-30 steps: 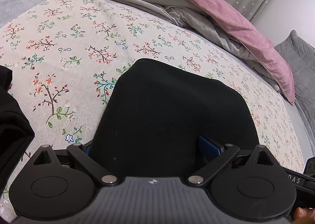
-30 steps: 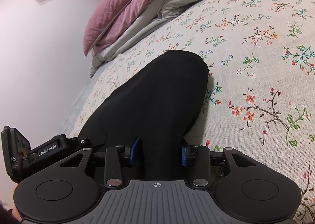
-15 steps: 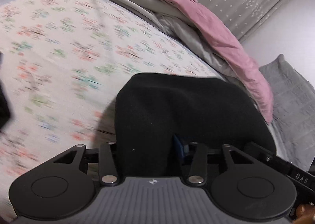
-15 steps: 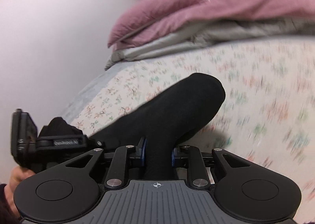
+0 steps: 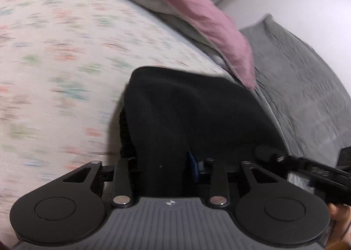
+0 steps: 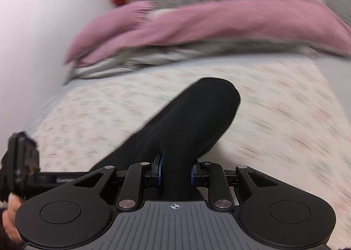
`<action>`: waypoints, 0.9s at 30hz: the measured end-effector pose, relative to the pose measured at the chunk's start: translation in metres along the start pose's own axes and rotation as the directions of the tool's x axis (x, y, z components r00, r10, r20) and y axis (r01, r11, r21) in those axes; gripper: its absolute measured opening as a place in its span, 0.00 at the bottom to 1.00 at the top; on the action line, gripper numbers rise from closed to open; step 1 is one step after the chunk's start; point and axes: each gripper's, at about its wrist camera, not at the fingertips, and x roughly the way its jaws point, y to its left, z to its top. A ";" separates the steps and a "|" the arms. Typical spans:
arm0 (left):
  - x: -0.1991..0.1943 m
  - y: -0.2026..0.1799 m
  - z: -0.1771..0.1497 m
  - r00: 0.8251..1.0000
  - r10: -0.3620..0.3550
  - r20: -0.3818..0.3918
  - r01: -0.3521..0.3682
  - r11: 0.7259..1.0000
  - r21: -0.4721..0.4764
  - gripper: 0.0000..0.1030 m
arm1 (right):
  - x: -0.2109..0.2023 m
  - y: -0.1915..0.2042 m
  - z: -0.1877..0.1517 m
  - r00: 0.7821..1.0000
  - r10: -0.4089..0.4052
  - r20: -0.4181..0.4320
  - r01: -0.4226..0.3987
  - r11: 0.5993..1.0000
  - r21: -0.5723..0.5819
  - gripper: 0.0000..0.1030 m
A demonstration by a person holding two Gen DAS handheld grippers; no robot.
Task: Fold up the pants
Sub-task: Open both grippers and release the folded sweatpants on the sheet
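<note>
The black pants (image 6: 193, 122) are clamped between the blue-padded fingers (image 6: 158, 169) of the right gripper (image 6: 175, 171), the fabric bunched where it is pinched and its rounded folded end seen further ahead above the bed (image 6: 285, 118). The bed's floral cover is smeared by motion blur. A pink duvet (image 6: 197, 24) over grey bedding is heaped at the far end. The left gripper (image 6: 22, 166) is seen at the left edge, held by a hand (image 6: 11, 219).

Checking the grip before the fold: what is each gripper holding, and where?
Both hold the black pants: left gripper and right gripper each pinch a bunched fold; which part cannot be told.
</note>
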 end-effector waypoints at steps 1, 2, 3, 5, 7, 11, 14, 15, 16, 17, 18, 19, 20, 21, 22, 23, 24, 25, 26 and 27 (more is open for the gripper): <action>0.009 -0.012 -0.003 1.000 0.017 -0.002 -0.017 0.999 0.034 0.63 | -0.006 -0.026 -0.009 1.000 -0.021 -0.015 0.022 0.999 0.040 0.22; 0.018 -0.020 -0.005 0.999 0.031 -0.022 -0.030 0.998 0.057 0.69 | -0.010 -0.051 -0.016 0.999 -0.043 -0.032 0.045 0.996 0.082 0.22; 0.022 -0.026 -0.006 0.999 0.039 -0.026 -0.037 0.996 0.075 0.71 | -0.010 -0.072 -0.027 0.997 -0.064 -0.047 0.069 0.991 0.115 0.24; 0.023 -0.032 -0.005 0.997 0.068 -0.023 -0.065 0.989 0.130 0.80 | -0.006 -0.107 -0.048 0.994 -0.090 -0.067 0.101 0.976 0.195 0.35; 0.014 -0.032 -0.002 0.994 0.104 -0.013 -0.100 0.978 0.181 0.86 | 0.000 -0.127 -0.067 0.992 -0.105 -0.069 0.121 0.954 0.275 0.70; -0.010 -0.017 0.002 0.985 0.168 0.027 -0.170 0.964 0.206 0.89 | -0.009 -0.122 -0.081 0.983 -0.185 -0.012 0.180 0.936 0.303 0.76; -0.025 -0.007 0.002 0.982 0.188 0.014 -0.187 0.965 0.181 0.89 | -0.026 -0.109 -0.080 0.957 -0.289 0.015 0.271 0.914 0.300 0.76; -0.031 -0.009 -0.001 0.979 0.205 0.018 -0.205 0.960 0.192 0.89 | -0.033 -0.102 -0.078 0.951 -0.309 0.025 0.288 0.911 0.294 0.76; -0.034 -0.011 -0.002 0.973 0.231 0.027 -0.231 0.949 0.216 0.90 | -0.039 -0.095 -0.078 0.947 -0.320 0.041 0.296 0.912 0.285 0.76; -0.041 -0.015 -0.005 0.962 0.270 0.040 -0.272 0.930 0.249 0.90 | -0.048 -0.083 -0.077 0.942 -0.332 0.058 0.305 0.913 0.269 0.76; -0.048 -0.021 -0.008 0.942 0.330 0.058 -0.332 0.899 0.286 0.90 | -0.055 -0.074 -0.077 0.936 -0.345 0.070 0.318 0.914 0.253 0.76; -0.051 -0.027 -0.012 0.919 0.386 0.079 -0.390 0.863 0.321 0.90 | -0.062 -0.063 -0.077 0.928 -0.364 0.083 0.338 0.912 0.232 0.76; -0.059 -0.031 -0.016 0.896 0.432 0.102 -0.439 0.827 0.351 0.92 | -0.070 -0.046 -0.079 0.915 -0.391 0.098 0.365 0.907 0.210 0.76; -0.068 -0.035 -0.020 0.876 0.465 0.127 -0.477 0.797 0.370 0.94 | -0.074 -0.034 -0.077 0.907 -0.408 0.108 0.383 0.903 0.198 0.76; -0.080 -0.035 -0.023 0.865 0.480 0.147 -0.497 0.780 0.380 0.97 | -0.080 -0.021 -0.077 0.900 -0.419 0.119 0.393 0.899 0.193 0.76; -0.092 -0.037 -0.026 0.859 0.484 0.167 -0.509 0.771 0.384 0.99 | -0.087 -0.007 -0.080 0.896 -0.424 0.133 0.396 0.898 0.195 0.76; -0.105 -0.038 -0.029 0.855 0.485 0.183 -0.516 0.765 0.385 1.00 | -0.094 0.007 -0.083 0.896 -0.418 0.146 0.388 0.900 0.199 0.77; -0.118 -0.039 -0.031 0.850 0.489 0.197 -0.526 0.760 0.383 1.00 | -0.100 0.020 -0.087 0.899 -0.406 0.161 0.374 0.906 0.199 0.79; -0.131 -0.040 -0.034 0.843 0.494 0.214 -0.538 0.755 0.374 1.00 | -0.108 0.034 -0.092 0.901 -0.397 0.175 0.363 0.911 0.198 0.81; -0.141 -0.039 -0.036 0.838 0.497 0.224 -0.545 0.756 0.363 1.00 | -0.116 0.047 -0.097 0.898 -0.399 0.184 0.365 0.910 0.195 0.83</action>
